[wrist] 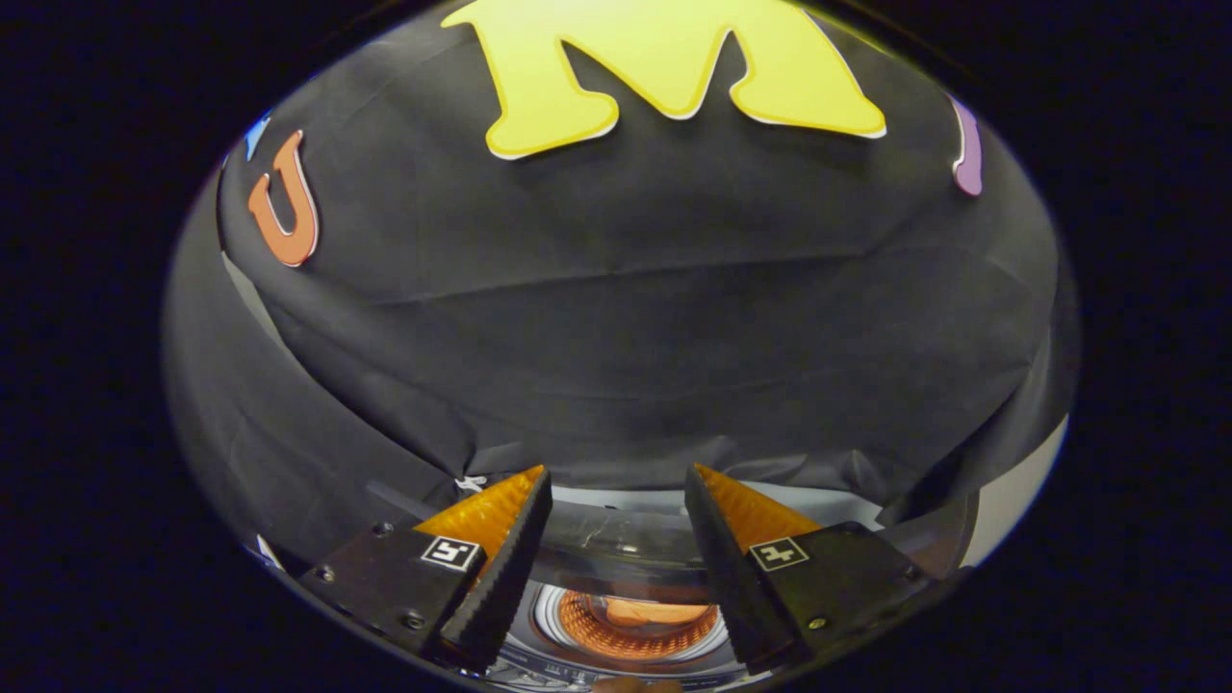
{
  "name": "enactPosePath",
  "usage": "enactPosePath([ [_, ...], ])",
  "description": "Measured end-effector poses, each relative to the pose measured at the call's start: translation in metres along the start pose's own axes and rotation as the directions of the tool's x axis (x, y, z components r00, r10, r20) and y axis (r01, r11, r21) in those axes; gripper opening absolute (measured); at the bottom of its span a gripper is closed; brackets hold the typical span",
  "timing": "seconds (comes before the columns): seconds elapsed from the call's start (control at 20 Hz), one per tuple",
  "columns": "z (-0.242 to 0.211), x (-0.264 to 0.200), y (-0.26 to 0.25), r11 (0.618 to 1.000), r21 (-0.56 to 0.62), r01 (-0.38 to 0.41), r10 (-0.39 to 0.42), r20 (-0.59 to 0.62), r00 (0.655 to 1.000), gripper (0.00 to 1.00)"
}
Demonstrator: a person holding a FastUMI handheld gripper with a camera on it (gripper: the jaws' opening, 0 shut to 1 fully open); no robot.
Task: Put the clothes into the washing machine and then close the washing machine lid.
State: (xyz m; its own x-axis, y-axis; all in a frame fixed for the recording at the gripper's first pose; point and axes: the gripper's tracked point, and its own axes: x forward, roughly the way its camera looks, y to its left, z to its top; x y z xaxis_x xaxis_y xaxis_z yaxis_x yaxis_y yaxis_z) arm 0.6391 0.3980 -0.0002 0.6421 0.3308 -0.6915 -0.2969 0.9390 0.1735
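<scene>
Gripper [616,539] hanging released, holding nothing, above the washing machine [626,616]. Orange cloth [645,611] lying in the drum between the fingers. Lid [626,534] probably light and stiff; pushing its edge looks best.

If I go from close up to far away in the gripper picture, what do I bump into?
The open tool with nothing between its fingers → the washing machine drum opening below them → the clear lid standing up beyond it → the black cloth wall.
</scene>
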Motion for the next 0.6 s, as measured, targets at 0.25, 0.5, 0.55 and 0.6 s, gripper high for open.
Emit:
enactPosePath([
  [0.25,-0.012,0.015,-0.002,1.0,0.006,0.031,-0.031,-0.004,1.0,0.87],
  [0.5,-0.011,0.018,-0.005,0.999,-0.031,0.043,-0.043,0.007,0.999,0.88],
  [0.55,-0.011,0.016,-0.004,0.998,-0.035,0.044,-0.043,0.013,0.999,0.88],
  [0.6,-0.012,0.016,-0.004,0.998,-0.037,0.044,-0.043,0.024,0.999,0.88],
])
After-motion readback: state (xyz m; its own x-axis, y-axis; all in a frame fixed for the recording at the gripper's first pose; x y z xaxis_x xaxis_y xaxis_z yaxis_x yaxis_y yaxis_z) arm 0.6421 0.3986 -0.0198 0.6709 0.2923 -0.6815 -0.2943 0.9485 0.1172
